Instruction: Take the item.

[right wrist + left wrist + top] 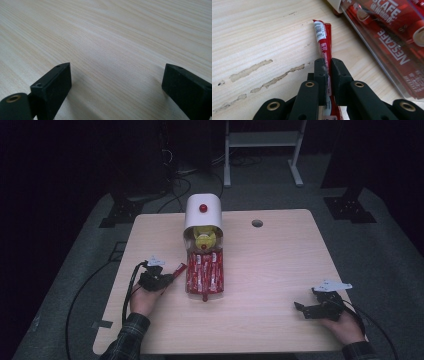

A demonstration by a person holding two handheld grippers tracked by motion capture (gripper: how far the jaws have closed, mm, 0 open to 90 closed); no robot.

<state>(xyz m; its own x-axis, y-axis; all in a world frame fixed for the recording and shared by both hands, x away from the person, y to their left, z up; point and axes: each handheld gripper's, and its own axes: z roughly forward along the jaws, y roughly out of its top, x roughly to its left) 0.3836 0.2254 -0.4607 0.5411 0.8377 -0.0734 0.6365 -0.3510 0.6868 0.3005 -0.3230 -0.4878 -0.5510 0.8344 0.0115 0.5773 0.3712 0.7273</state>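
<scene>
A red coffee stick (325, 45) is pinched edgewise between the closed left gripper (327, 65), the right gripper (116, 82) being spread empty; slippage is judged possible, the thin sachet being clamped narrowly beside the clear tray (387, 57).

red sachets (394, 37) — "NESCAFE", stick's barcode unreadable

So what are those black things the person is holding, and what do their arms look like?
They are hand-held grippers. The left gripper and right gripper are matt black, each with two blocky, flat-faced jaws, brass-coloured rivets at the joints and a grey three-cornered plate on top. A black cable trails from each one. The person wears dark plaid sleeves down to the wrists.
</scene>
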